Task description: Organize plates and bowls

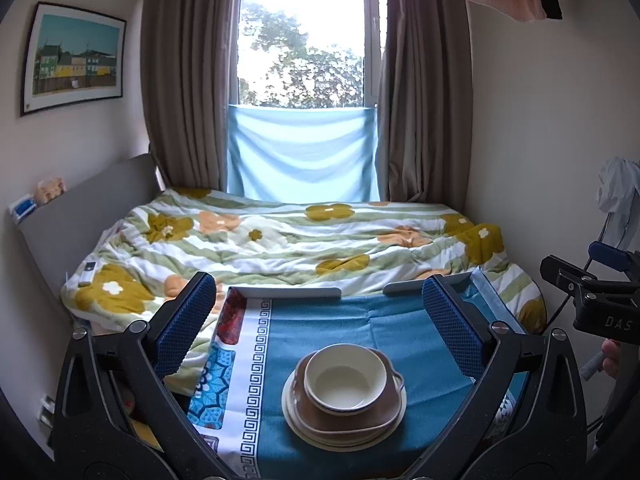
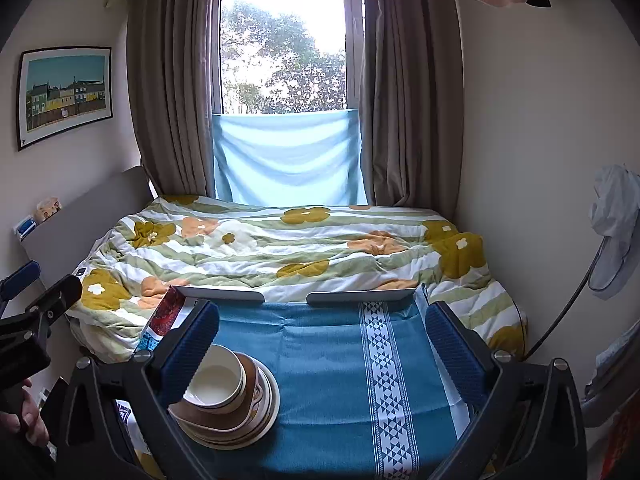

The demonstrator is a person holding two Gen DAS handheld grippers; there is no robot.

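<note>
Dishes sit nested in 1 stack on the bench (image 1: 420, 332): cream bowl (image 1: 345, 378) on top, inside a brown dish (image 1: 380, 412), on cream plates (image 1: 296, 416), largest at the bottom so it stays steady. My left gripper (image 1: 320, 328) hangs above it, fingers apart, nothing held. My right gripper (image 2: 320, 340) sits beside the stack, fingers apart and empty. I judge stacking looks done.

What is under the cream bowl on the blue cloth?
The cream ceramic bowl sits in a brown dish with a small handle, and cream round plates lie below that. How many plates cannot be counted; only their rims show.
</note>
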